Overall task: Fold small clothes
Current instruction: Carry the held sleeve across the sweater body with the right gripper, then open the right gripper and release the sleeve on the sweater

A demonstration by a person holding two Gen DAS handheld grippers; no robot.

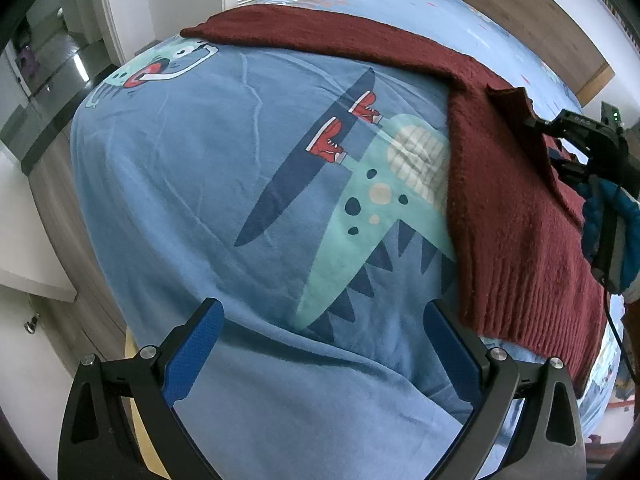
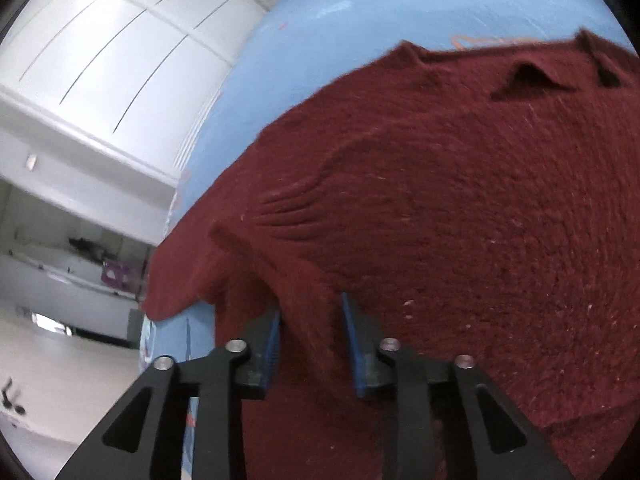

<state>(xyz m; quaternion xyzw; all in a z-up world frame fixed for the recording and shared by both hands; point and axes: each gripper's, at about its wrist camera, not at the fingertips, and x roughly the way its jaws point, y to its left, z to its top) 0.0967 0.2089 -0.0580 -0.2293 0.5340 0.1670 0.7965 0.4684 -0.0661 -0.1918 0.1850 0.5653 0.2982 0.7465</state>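
Dark red knit sweater (image 1: 516, 208): spread on a bed, over a blue bedsheet (image 1: 224, 184) printed with a teal dinosaur (image 1: 360, 216) in red boots. Lying along the far and right side of the bed in the left wrist view; ribbed hem (image 1: 532, 304) nearest the camera, one sleeve (image 1: 304, 32) stretched toward the far left corner. A fold of the knit raised off the body of the garment.

Right gripper (image 2: 310, 312): blue-padded fingers (image 2: 274, 336) closed in on a raised fold of the sweater (image 2: 460, 200), pinching the cloth between them. Also visible at the right edge of the left wrist view (image 1: 538, 120), at a lifted corner of the knit.

Left gripper (image 1: 320, 312): fingers (image 1: 196, 344) spread wide, nothing between them, over bare bedsheet, just left of the hem, not touching the sweater.

Background: white wardrobe doors (image 2: 120, 60), wooden headboard (image 1: 532, 16).
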